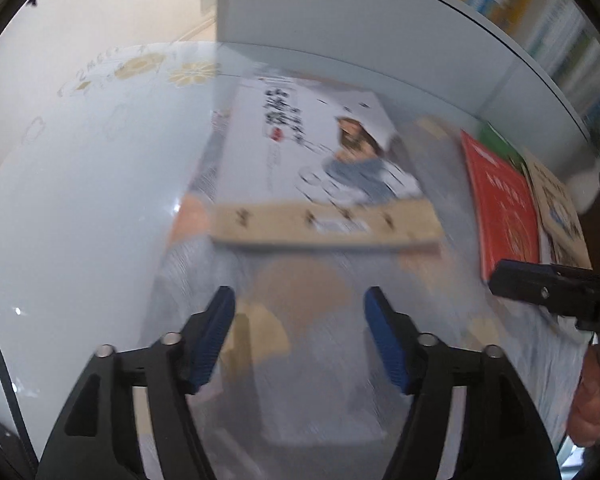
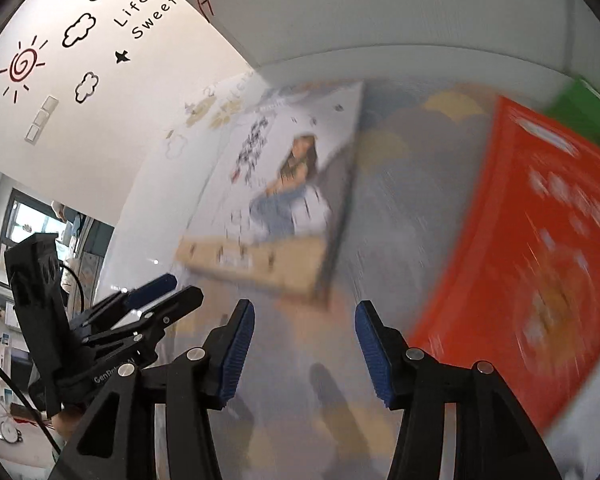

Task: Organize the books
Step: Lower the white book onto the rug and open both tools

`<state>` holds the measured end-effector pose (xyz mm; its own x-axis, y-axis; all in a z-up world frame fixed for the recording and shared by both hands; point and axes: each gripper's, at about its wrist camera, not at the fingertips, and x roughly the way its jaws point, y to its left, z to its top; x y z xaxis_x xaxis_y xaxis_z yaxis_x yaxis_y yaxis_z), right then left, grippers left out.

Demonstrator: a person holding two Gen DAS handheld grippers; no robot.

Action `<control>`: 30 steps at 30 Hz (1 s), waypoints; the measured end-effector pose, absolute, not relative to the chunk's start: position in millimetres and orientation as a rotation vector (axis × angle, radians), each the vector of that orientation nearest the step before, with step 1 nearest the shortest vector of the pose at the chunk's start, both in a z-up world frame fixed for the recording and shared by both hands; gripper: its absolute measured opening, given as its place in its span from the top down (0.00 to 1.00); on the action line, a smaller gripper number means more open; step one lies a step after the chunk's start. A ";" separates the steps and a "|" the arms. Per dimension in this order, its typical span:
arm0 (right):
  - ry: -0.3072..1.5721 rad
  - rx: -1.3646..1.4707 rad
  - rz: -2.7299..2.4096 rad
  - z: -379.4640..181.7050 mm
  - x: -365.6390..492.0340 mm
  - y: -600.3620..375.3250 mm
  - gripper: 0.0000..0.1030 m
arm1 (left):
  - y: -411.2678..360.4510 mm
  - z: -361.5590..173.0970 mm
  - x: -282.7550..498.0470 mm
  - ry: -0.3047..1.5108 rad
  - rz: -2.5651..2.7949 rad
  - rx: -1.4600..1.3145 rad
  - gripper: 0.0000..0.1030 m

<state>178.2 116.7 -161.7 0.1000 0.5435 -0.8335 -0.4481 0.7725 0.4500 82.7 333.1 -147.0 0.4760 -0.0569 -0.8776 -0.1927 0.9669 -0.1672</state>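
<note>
A white book (image 1: 316, 152) (image 2: 284, 184) with a drawn figure and a tan band on its cover lies flat on a pale patterned cloth (image 1: 308, 380) (image 2: 400, 208). To its right lie a red book (image 1: 504, 204) (image 2: 520, 256), a green book (image 1: 500, 140) (image 2: 580, 116) behind it, and a beige book (image 1: 560, 216). My left gripper (image 1: 300, 336) (image 2: 164, 292) hovers open over the cloth just in front of the white book, nothing between its blue pads. My right gripper (image 2: 304, 352) is open too, between the white and red books, holding nothing. Both views are motion-blurred.
A white shelf panel (image 1: 340, 20) (image 2: 420, 20) rises behind the books, with a row of upright books (image 1: 540, 12) above it. The glossy white tabletop (image 1: 60, 220) extends to the left. A wall with cloud and sun stickers (image 2: 80, 40) stands beyond. A hand (image 1: 588, 404) holds the right gripper's handle.
</note>
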 end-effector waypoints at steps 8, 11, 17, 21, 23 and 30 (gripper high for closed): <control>1.318 0.046 0.632 -166.5 96.9 45.0 0.51 | 274.3 -151.6 55.4 1.150 0.037 -0.137 0.34; 1.327 0.046 0.532 -174.7 60.6 5.5 0.51 | 234.2 -163.2 46.4 1.169 -0.023 -0.124 0.28; 1.217 -0.155 0.194 -183.5 15.3 -45.6 0.51 | 187.1 -171.6 42.1 1.110 0.086 0.079 0.07; 1.213 -0.093 0.130 -191.6 6.2 -72.6 0.49 | 203.3 -178.0 45.5 1.152 0.095 -0.040 0.00; 1.205 -0.075 0.108 -192.2 3.0 -77.6 0.44 | 211.8 -177.7 40.2 1.121 0.083 -0.115 0.01; 1.211 -0.077 0.098 -199.6 2.4 -71.2 0.21 | 203.8 -180.0 30.4 1.115 0.165 -0.106 0.00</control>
